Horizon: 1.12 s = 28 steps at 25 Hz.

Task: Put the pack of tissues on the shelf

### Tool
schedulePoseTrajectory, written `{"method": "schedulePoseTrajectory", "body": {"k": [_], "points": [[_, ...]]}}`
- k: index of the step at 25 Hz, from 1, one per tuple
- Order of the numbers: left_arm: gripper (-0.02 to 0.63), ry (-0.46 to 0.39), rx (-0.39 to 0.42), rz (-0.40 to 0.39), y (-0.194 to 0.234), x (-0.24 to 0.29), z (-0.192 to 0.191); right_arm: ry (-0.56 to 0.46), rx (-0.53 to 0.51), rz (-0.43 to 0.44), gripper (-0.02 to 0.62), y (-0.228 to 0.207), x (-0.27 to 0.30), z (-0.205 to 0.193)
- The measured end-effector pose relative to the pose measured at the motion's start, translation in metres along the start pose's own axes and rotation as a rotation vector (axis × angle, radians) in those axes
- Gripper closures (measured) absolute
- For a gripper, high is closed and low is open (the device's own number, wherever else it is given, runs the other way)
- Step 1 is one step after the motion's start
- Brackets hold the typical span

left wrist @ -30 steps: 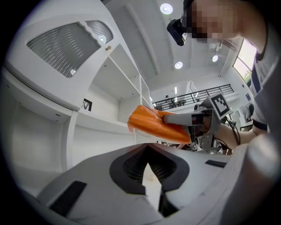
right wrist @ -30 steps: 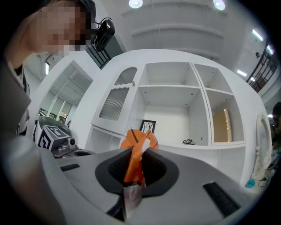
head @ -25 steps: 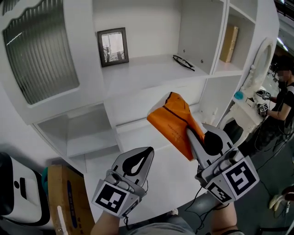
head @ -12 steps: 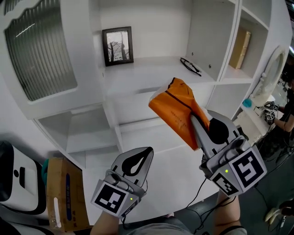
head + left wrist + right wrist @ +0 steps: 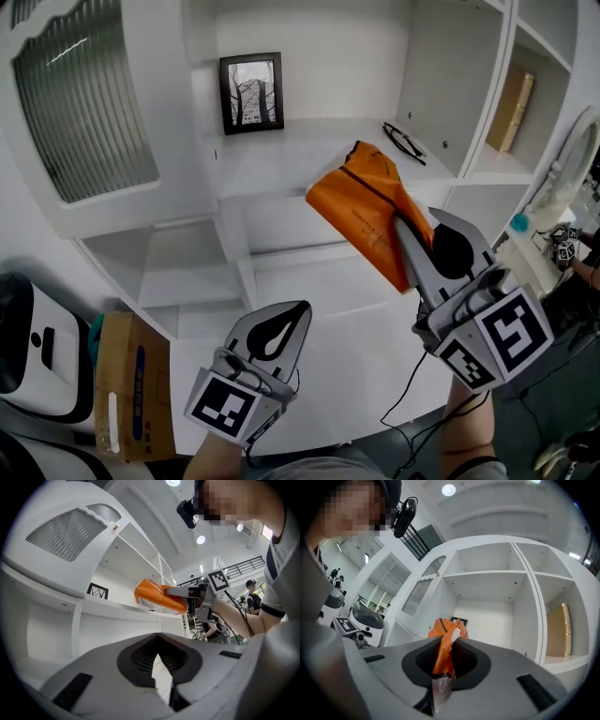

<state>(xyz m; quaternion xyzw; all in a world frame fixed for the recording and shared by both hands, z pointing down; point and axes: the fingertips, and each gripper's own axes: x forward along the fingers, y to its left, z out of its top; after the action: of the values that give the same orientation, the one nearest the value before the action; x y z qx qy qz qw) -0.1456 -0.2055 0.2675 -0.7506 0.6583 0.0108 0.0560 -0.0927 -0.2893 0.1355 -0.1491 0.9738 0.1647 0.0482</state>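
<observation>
The pack of tissues (image 5: 368, 217) is an orange plastic pack, held in the air just in front of the white shelf (image 5: 300, 159). My right gripper (image 5: 405, 246) is shut on its lower corner, and the pack juts up and left from the jaws toward the shelf board. In the right gripper view the orange wrapper (image 5: 444, 641) is pinched between the jaws. My left gripper (image 5: 302, 311) hangs lower, at the bottom centre, shut and holding nothing. From the left gripper view the pack (image 5: 157, 597) shows at shelf-board height.
A framed picture (image 5: 251, 92) and a pair of glasses (image 5: 405, 142) lie on that shelf board. A tan box (image 5: 516, 108) stands in the right compartment. A ribbed door (image 5: 80, 103) is at left. A cardboard box (image 5: 131, 384) and a white machine (image 5: 37, 356) sit lower left.
My right gripper has risen with the orange pack and moved closer to the shelf board. The left gripper has stayed at almost the same spot.
</observation>
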Motion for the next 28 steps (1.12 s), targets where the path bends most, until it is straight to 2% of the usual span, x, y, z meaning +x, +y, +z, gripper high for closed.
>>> {"method": "schedulePoseTrajectory", "body": {"k": [4, 8, 11, 15, 28], "points": [[0.575, 0.029, -0.017, 0.025, 0.006, 0.001, -0.003, -0.010, -0.004, 0.012, 0.549, -0.007, 0.010, 0.003], [0.575, -0.016, 0.021, 0.053, 0.016, 0.005, 0.002, -0.019, -0.014, 0.021, 0.549, -0.014, 0.020, 0.006], [0.575, 0.017, 0.010, 0.069, 0.019, 0.006, -0.001, -0.028, -0.014, 0.034, 0.549, -0.019, 0.028, 0.008], [0.575, -0.023, 0.028, 0.088, 0.027, 0.010, 0.004, -0.029, -0.025, 0.045, 0.549, -0.027, 0.041, 0.011], [0.575, -0.018, 0.047, 0.126, 0.035, 0.008, 0.005, -0.033, -0.032, 0.073, 0.548, -0.035, 0.064, 0.012]]}}
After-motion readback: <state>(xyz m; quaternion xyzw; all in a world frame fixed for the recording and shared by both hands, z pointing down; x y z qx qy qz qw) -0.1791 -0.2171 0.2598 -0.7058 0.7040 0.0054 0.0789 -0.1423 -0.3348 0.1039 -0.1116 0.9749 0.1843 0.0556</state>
